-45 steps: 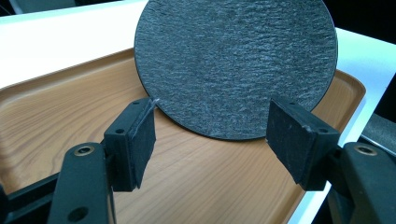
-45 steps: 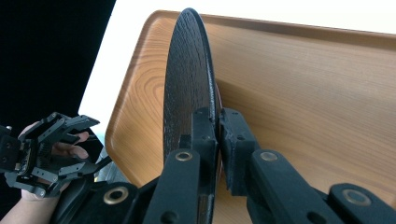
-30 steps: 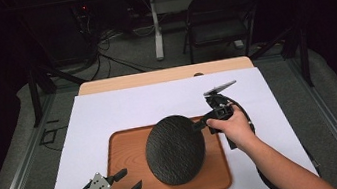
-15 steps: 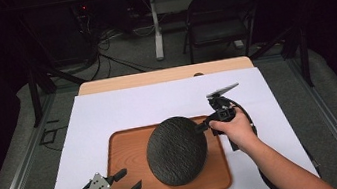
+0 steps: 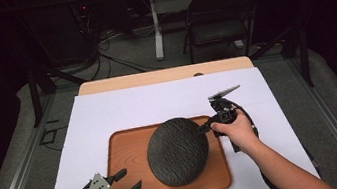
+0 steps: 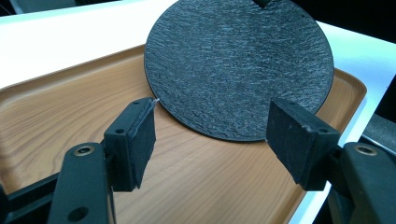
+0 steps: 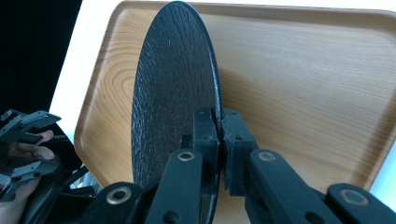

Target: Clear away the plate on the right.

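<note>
Here, right gripper [image 5: 205, 128] fingers clamping black plate [image 5: 178, 150] over wooden tray [image 5: 125, 154], left gripper [image 5: 128, 180] released alongside.

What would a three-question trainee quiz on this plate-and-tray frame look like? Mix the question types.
1. True or false: the right gripper is shut on the rim of the black plate.
2. The plate is over which thing? A) wooden tray B) folding chair C) bare white sheet
3. In what state are the left gripper fingers, and do they touch the plate?

Key
1. True.
2. A.
3. Open; no touch, the plate lies beyond them.
</note>
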`<act>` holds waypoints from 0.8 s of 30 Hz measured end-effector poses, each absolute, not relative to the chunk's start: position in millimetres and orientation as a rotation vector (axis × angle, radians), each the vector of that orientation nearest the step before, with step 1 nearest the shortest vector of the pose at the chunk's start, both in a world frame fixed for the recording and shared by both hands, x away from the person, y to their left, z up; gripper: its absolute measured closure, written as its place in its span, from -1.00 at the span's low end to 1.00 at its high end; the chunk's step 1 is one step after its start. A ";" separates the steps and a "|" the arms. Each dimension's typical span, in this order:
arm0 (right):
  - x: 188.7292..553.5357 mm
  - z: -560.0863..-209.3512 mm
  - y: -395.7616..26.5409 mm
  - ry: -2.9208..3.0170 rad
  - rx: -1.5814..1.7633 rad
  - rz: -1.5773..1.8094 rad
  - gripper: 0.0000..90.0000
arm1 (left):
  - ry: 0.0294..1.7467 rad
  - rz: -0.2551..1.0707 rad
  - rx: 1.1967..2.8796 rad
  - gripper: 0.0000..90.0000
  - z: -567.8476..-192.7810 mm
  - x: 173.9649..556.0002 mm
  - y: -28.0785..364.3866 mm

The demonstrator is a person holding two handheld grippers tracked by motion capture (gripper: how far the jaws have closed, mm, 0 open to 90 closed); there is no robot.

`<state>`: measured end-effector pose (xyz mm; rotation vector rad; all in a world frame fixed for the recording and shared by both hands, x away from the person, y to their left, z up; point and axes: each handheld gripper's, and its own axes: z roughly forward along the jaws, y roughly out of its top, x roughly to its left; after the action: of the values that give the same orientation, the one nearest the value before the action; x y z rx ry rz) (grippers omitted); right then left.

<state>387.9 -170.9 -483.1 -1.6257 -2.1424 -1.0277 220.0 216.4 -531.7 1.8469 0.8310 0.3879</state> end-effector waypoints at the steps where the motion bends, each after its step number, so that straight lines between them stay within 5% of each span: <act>1: 387.9 -483.1 -170.8 -2.144 -1.626 -1.028 0.91 | 0.832 0.388 1.847 -0.27 -531.6 220.0 216.5; 24: 377.4 -497.2 -180.6 -2.180 -1.598 -1.136 0.84 | 0.829 0.387 1.852 -0.27 -531.9 219.9 216.3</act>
<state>377.4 -180.6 -497.2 -1.5976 -2.1795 -1.1362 219.9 216.3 -531.9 1.8517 0.8293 0.3868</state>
